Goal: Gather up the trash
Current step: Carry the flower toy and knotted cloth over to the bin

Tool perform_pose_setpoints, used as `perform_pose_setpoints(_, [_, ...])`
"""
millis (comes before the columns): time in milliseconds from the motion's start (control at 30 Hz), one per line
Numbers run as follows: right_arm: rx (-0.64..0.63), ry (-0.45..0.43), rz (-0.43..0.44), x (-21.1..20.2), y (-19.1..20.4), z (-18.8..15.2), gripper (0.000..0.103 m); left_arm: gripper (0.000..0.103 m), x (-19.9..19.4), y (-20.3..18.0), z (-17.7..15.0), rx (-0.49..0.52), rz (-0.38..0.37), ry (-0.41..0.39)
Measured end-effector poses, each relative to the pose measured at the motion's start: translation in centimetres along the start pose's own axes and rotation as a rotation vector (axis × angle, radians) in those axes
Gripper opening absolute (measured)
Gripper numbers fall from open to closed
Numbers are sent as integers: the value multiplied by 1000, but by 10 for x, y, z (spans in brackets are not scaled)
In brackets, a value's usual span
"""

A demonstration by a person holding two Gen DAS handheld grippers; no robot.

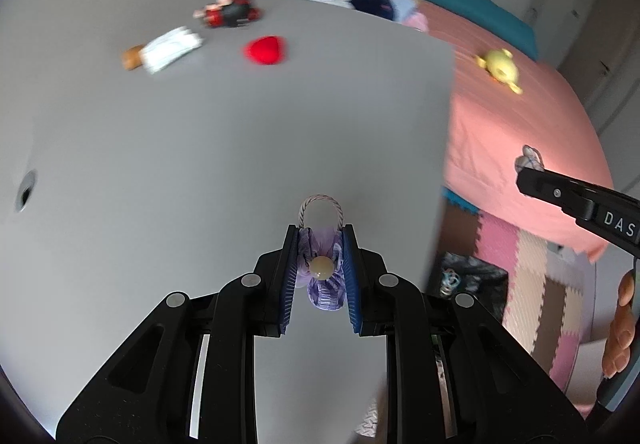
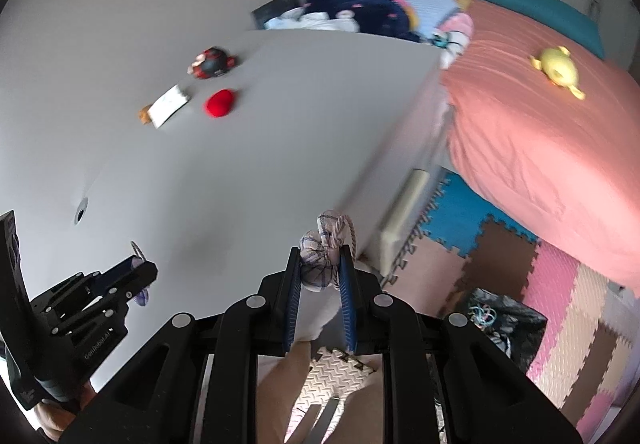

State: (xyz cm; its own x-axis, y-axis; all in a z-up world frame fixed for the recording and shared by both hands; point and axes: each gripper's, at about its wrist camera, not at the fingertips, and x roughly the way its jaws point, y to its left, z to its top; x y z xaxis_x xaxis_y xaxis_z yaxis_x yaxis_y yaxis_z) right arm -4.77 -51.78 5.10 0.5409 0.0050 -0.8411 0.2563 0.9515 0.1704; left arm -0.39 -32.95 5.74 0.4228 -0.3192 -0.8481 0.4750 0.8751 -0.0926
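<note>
While both my arms reach forward over the near part of the grey surface (image 1: pixel 208 148), each of my tongs carries a small cloth bundle; my left tongs (image 1: pixel 319 244) are pinching a purple patterned scrunchie-like bundle (image 1: pixel 326 286) with a yellowish bead (image 1: pixel 321 268) at its middle and a twisted cord loop (image 1: pixel 321 208) sticking out past the tips; the blue pads (image 1: pixel 289 284) press on it from both sides, and it hangs above the surface, not touching it; my right tongs (image 2: pixel 320 264) are pinching a white checked cloth bundle (image 2: pixel 316 268) with a twisted cord (image 2: pixel 352 236) beside it, held up over the surface's near edge, with the foam puzzle-mat floor (image 2: pixel 500 256) below and to the right; in the left wrist view my right tongs come in from the right edge, tilted, with my fingers (image 1: pixel 622 324) wrapped on the handle below; in the right wrist view my left tongs sit low at the left, angled up toward the middle; a black bag (image 2: pixel 504 320) lies open on the mat floor at the lower right, with tangled bits inside that I cannot make out; far back on the surface lie a red heart-shaped cushion (image 1: pixel 266 50), a white packet (image 1: pixel 170 49) with a small brown thing (image 1: pixel 131 58) touching its end, and a red-and-black toy (image 1: pixel 228 11); on the pink bed (image 1: pixel 520 132) rests a yellow plush toy (image 1: pixel 500 69), well apart from a heap of clothes (image 2: pixel 360 10) at the bed's head.
</note>
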Motion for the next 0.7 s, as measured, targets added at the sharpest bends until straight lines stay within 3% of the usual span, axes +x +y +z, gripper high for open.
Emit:
perform_pose_setpoints(300, [162,-17,-72,-31,-109,-31,20,21,21,-122,-1,198,-103,39])
perform_pose_setpoints(700, [395,21,-191,-50,-246,-106,20,21,62,-274,-55,430,-226,171])
